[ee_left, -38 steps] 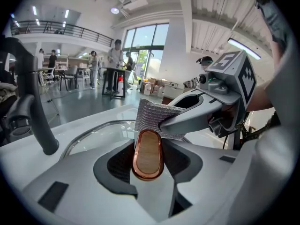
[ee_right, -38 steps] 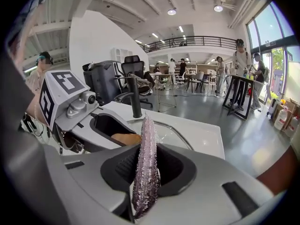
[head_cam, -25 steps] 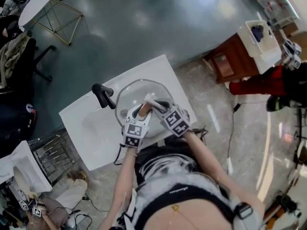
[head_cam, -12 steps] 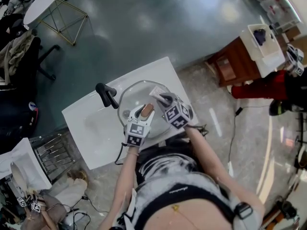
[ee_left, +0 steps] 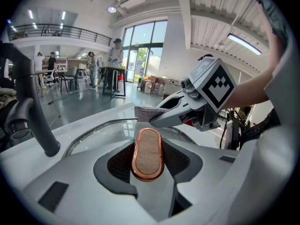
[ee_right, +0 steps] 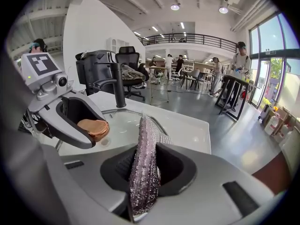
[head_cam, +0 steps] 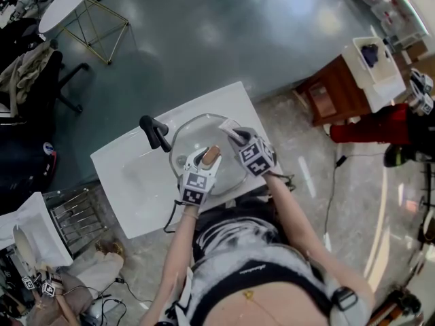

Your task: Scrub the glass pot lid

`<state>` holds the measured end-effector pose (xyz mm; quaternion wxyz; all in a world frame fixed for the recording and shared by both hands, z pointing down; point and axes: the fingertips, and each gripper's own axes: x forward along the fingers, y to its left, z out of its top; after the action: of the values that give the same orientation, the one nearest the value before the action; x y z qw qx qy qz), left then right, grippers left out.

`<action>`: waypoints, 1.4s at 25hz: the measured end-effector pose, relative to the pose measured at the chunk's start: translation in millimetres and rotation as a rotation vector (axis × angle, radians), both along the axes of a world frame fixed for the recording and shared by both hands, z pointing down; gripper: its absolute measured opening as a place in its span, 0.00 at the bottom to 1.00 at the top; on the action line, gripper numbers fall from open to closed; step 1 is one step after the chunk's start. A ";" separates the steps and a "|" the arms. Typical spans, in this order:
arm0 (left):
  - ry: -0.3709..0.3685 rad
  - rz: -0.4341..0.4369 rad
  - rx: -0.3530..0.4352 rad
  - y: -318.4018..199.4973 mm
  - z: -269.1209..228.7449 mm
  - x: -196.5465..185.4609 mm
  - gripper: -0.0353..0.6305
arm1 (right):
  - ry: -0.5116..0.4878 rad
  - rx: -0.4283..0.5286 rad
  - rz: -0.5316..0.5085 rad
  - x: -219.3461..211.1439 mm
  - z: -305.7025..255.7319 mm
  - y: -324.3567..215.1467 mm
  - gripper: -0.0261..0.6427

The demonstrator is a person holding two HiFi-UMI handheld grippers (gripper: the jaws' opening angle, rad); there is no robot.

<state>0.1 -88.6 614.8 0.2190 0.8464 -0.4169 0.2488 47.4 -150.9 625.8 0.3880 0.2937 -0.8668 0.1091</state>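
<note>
Wire rack (head_cam: pixel 75 216): stands on the floor at the far left, just beside the sink counter.
Sink counter (head_cam: pixel 122 175): white slab with a round basin. The person stands at its near edge.
Faucet (head_cam: pixel 155 132): black, upright, at the left rim of the basin. It is near the lid, with a visible gap between them.
Glass pot lid (head_cam: pixel 194 138): clear glass with a metal rim. It lies over the basin, to the right of the faucet, and is held by its handle.
Knob (ee_left: pixel 147 153): oval wooden handle with a copper-coloured band, at the middle of the lid. It sits squarely between the left jaws.
Left gripper (head_cam: pixel 206 156): clenched on the knob, one pad pressed against each of its long sides. It points forward and down over the near part of the lid.
Scrubbing cloth (ee_right: pixel 144 168): silvery mesh, folded into a flat strip that stands on edge between the right jaws. Its free end sticks out past the fingertips, over the far right part of the lid. No view settles whether it touches the glass.
Right gripper (head_cam: pixel 234 136): grasping the cloth, jaws pressed onto the strip. It is angled down just to the right of the left gripper and apart from it.
Wooden cabinet (head_cam: pixel 333 94): stands on the floor, well apart to the right.
</note>
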 end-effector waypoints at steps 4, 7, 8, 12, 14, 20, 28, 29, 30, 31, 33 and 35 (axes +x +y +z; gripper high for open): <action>-0.003 -0.003 0.001 -0.2 -0.2 -0.3 0.32 | 0.002 -0.004 -0.001 3.3 -0.9 8.6 0.17; -0.001 -0.001 -0.008 -0.4 0.1 -0.3 0.32 | 0.011 0.005 -0.013 4.8 -1.2 18.0 0.18; 0.000 0.000 -0.009 -0.5 0.2 -0.3 0.32 | 0.012 0.004 -0.016 4.7 -1.6 20.8 0.18; -0.006 -0.004 -0.004 -0.4 0.2 -0.6 0.32 | -0.009 -0.011 -0.040 0.5 -4.9 32.9 0.18; -0.007 -0.004 -0.003 -0.7 0.6 -0.2 0.32 | -0.024 -0.019 -0.062 -2.4 -6.7 40.7 0.18; -0.011 -0.003 0.001 0.2 0.2 -0.3 0.32 | -0.042 -0.011 -0.118 -4.9 -10.7 68.4 0.18; -0.009 -0.002 0.000 0.0 -0.4 -0.9 0.32 | -0.038 -0.008 -0.089 16.8 -4.7 71.0 0.18; -0.010 -0.002 -0.001 0.1 -0.3 -1.1 0.32 | -0.026 -0.006 -0.076 21.3 -2.7 68.5 0.18; -0.009 -0.002 -0.002 0.1 -0.3 -1.1 0.32 | -0.020 -0.006 -0.062 25.4 -1.1 65.9 0.18; -0.009 -0.002 -0.002 0.0 -0.5 -1.0 0.32 | -0.019 -0.009 -0.046 28.6 -0.5 63.8 0.18; -0.009 -0.001 -0.002 0.0 -0.7 -0.8 0.32 | -0.024 -0.015 -0.028 30.9 -1.1 62.0 0.18; -0.010 -0.001 -0.002 0.0 -0.5 -1.4 0.32 | -0.013 -0.006 -0.041 29.6 -0.8 63.9 0.18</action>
<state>-1.3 -88.6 614.3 0.2179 0.8446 -0.4183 0.2532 76.9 -87.0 624.9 0.3851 0.2739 -0.8749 0.1055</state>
